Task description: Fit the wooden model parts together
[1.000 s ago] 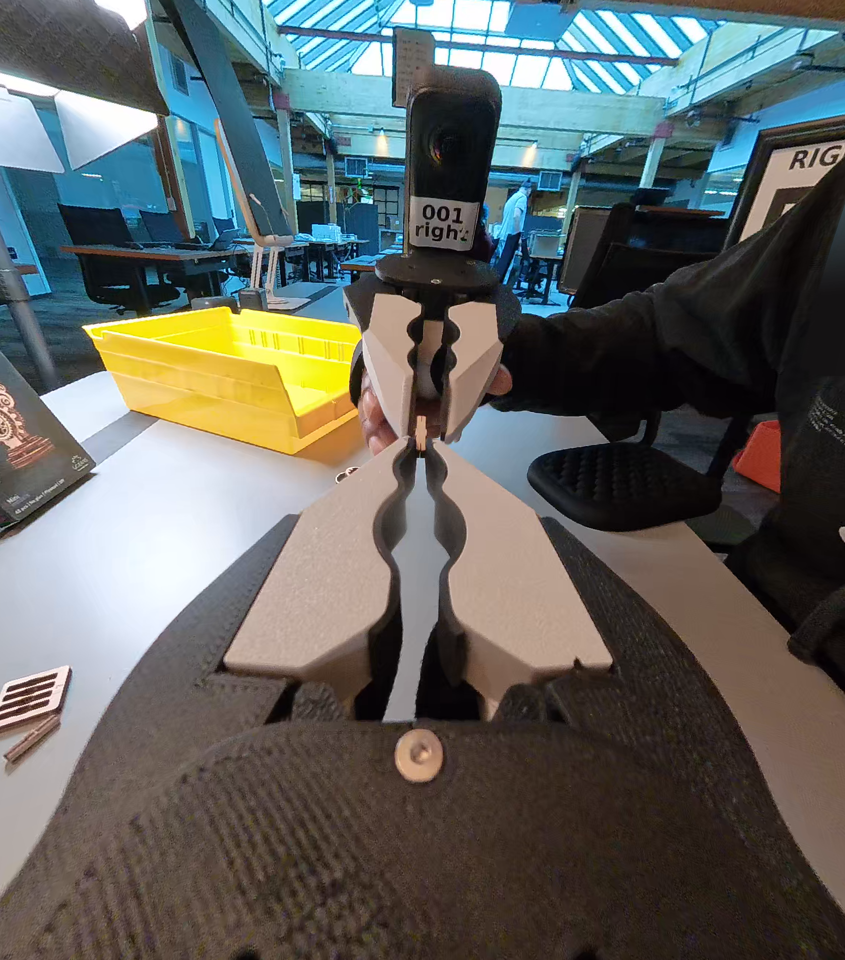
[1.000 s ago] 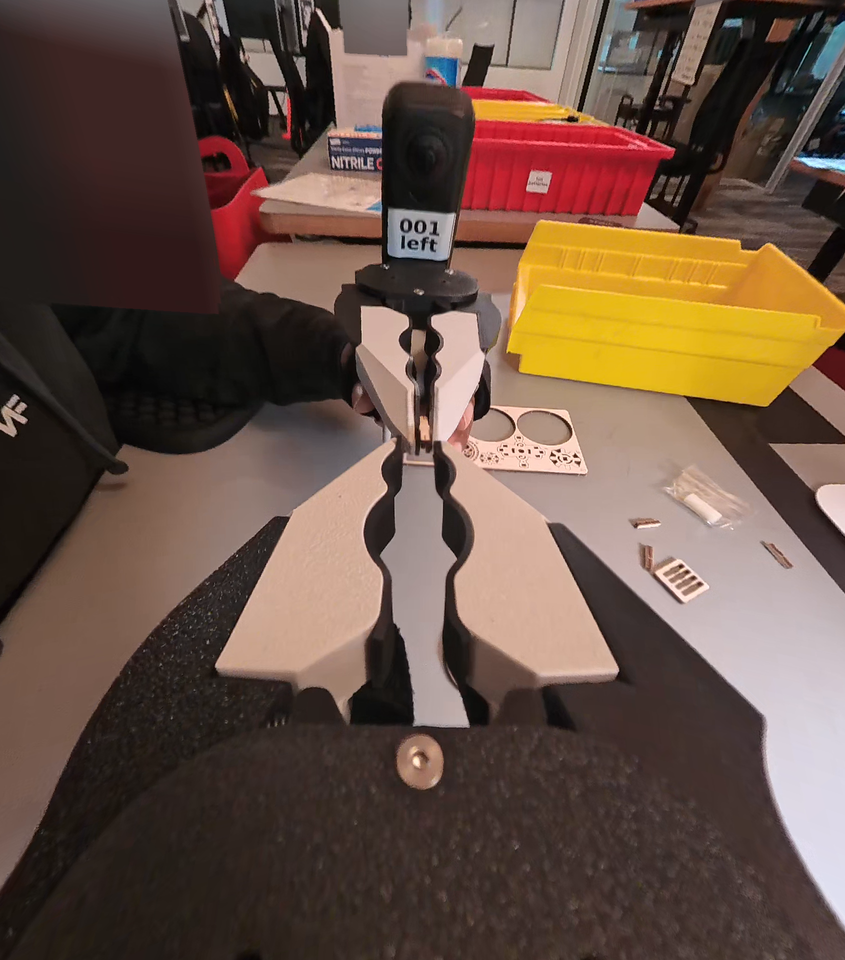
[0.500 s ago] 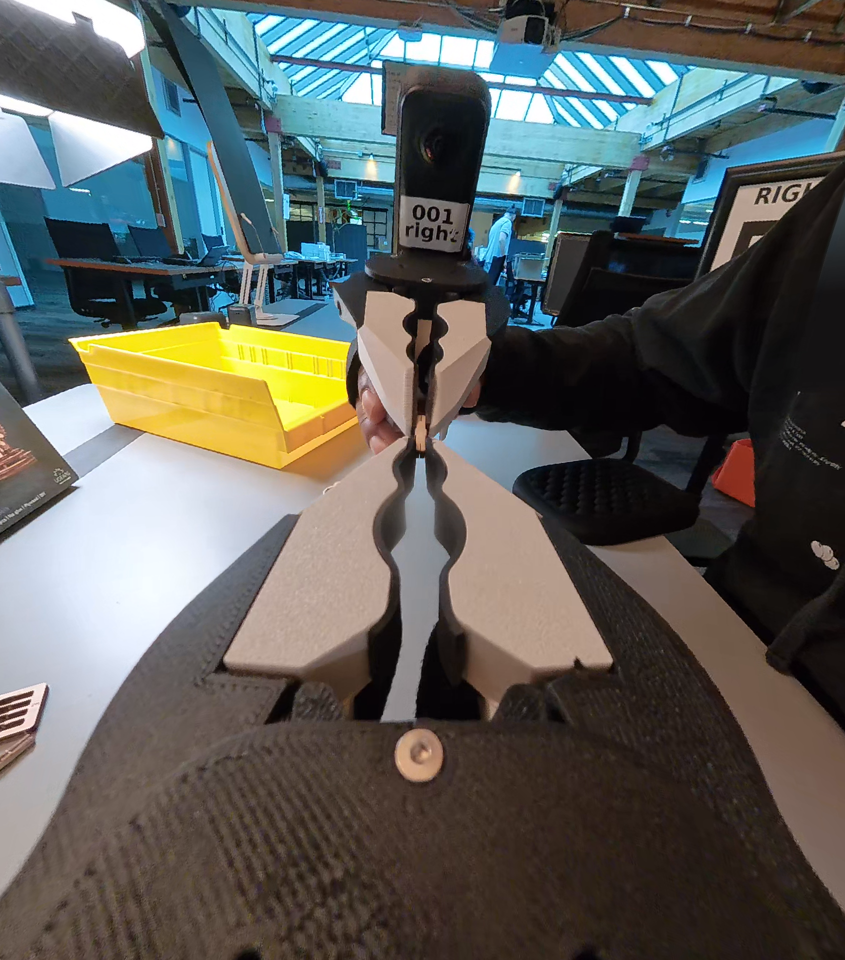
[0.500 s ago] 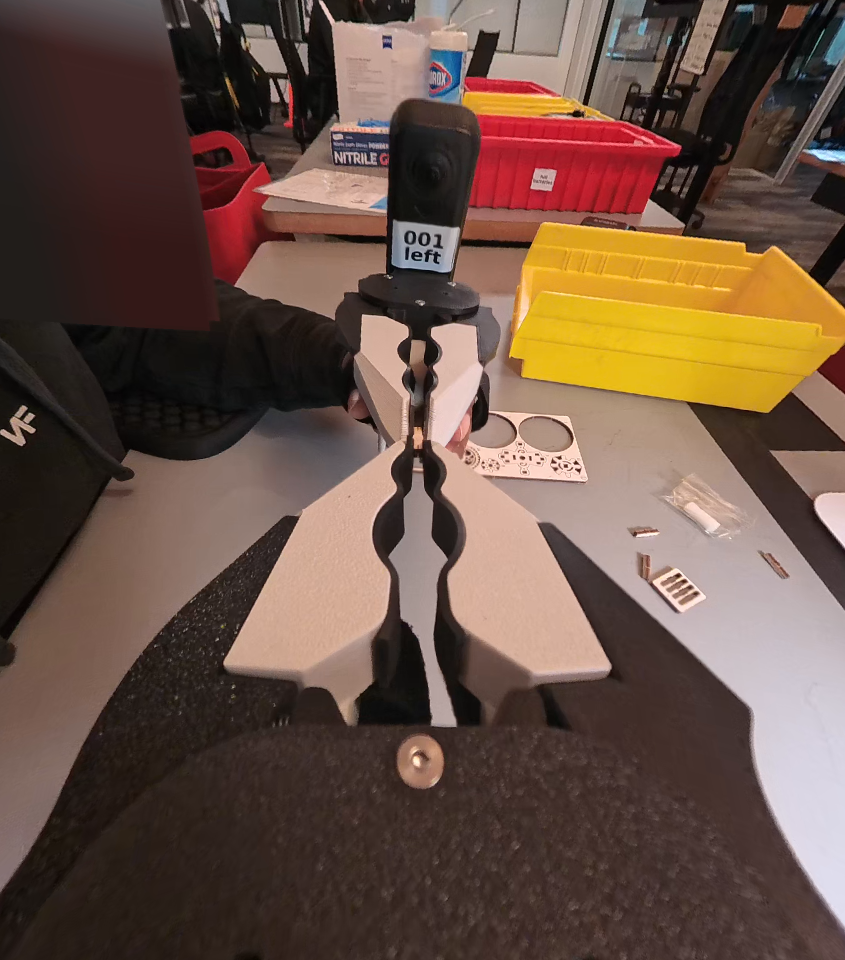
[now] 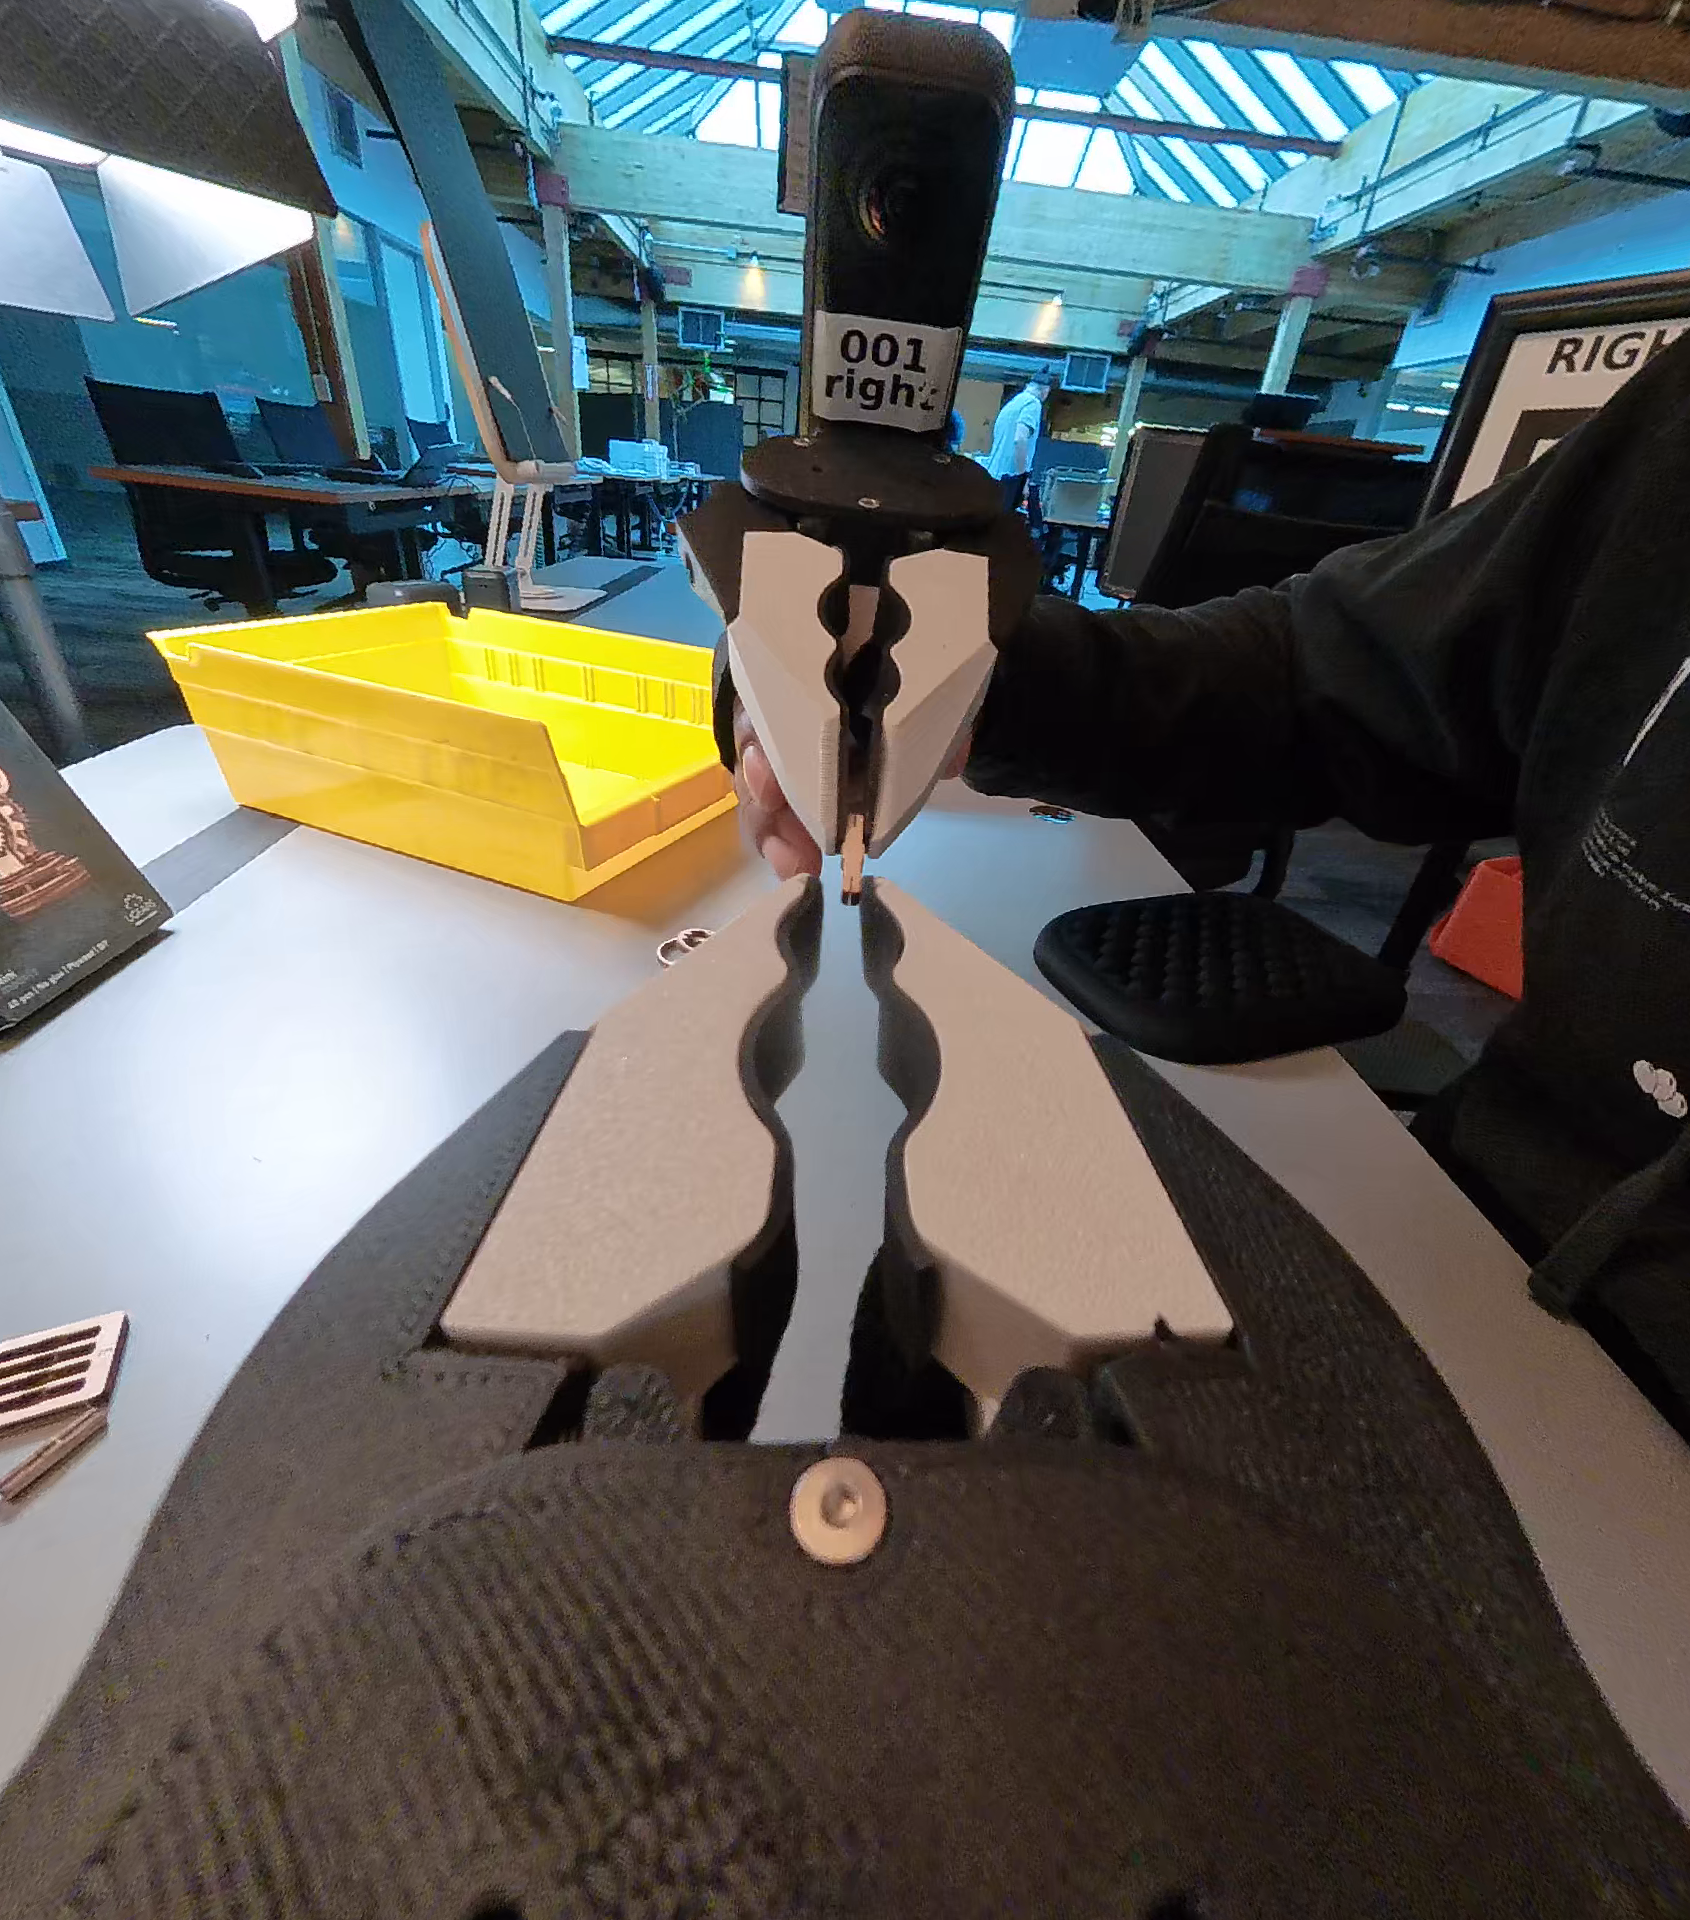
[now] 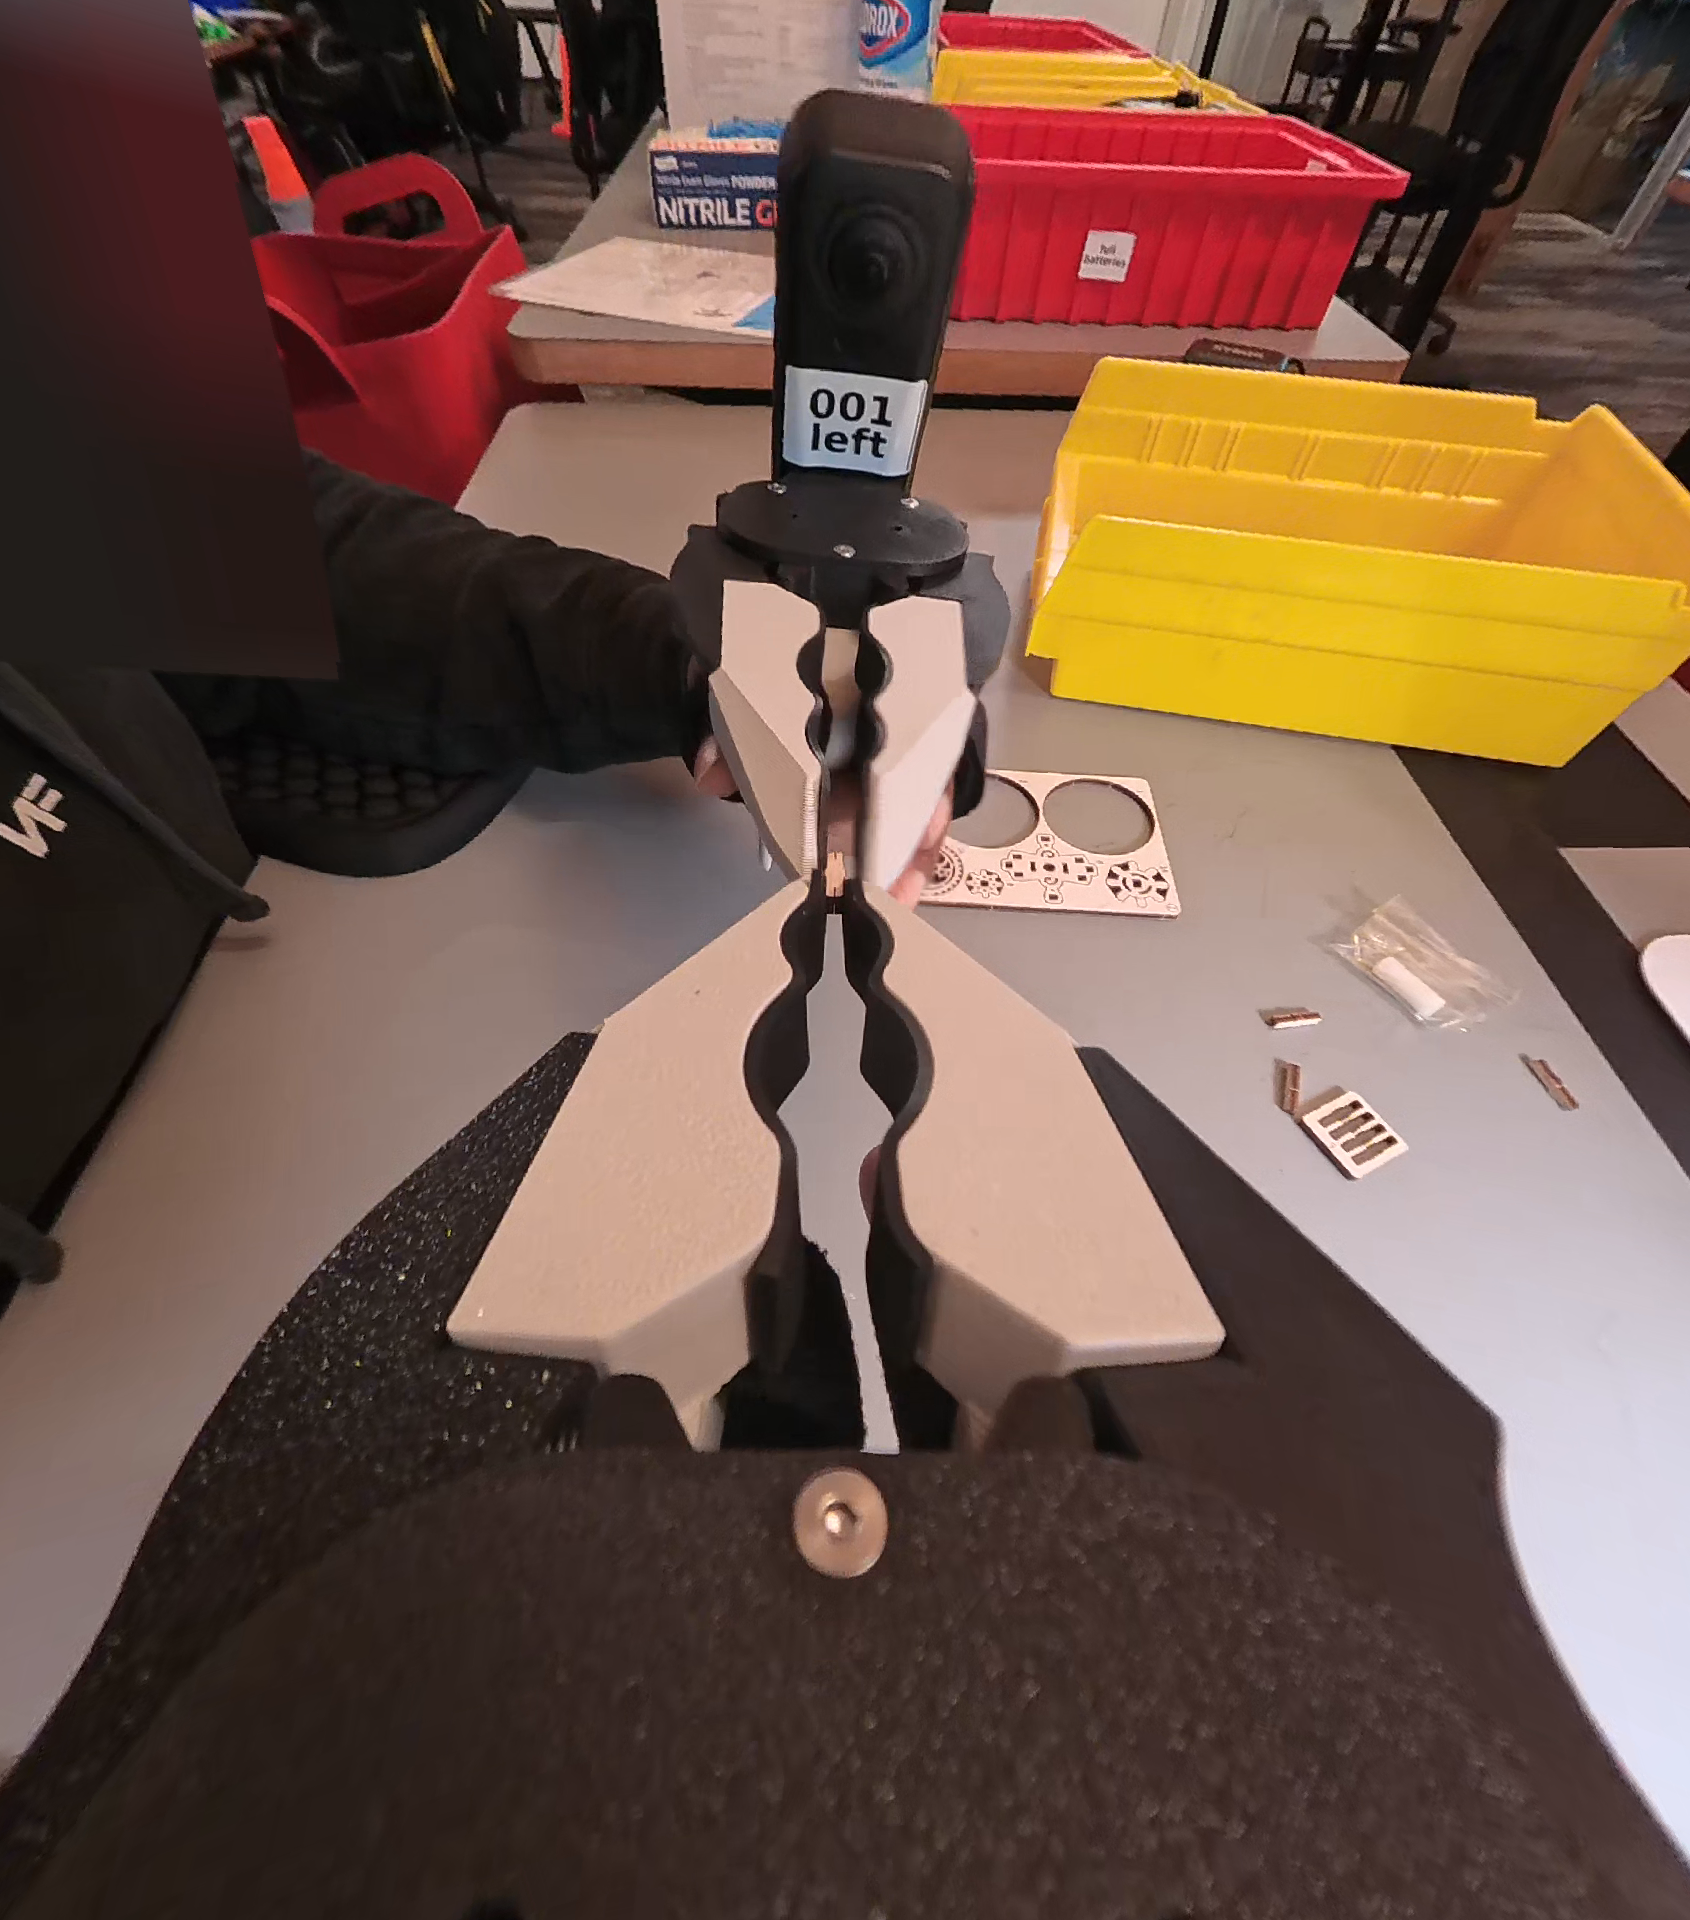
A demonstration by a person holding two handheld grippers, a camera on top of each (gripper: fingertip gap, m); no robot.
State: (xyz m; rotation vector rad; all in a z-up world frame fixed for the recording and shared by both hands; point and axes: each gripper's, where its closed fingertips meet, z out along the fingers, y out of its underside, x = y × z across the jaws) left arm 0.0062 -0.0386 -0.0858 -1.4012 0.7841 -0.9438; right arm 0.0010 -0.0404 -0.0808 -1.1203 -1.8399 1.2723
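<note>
Right gripper (image 6: pixel 833 902) clamps small wood piece (image 5: pixel 849 831); left gripper (image 5: pixel 839 883) slightly parted, empty; slotted plate (image 6: pixel 1353 1130), sticks loose near table's right edge; joining barely begun

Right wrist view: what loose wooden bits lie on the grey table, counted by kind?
Small wooden sticks: 3
Slotted square wooden plate: 1
Flat wooden sheet with round cut-outs: 1
Total: 5

Wrist cams face each other, close; both share grey table (image 5: pixel 197 1091).
</note>
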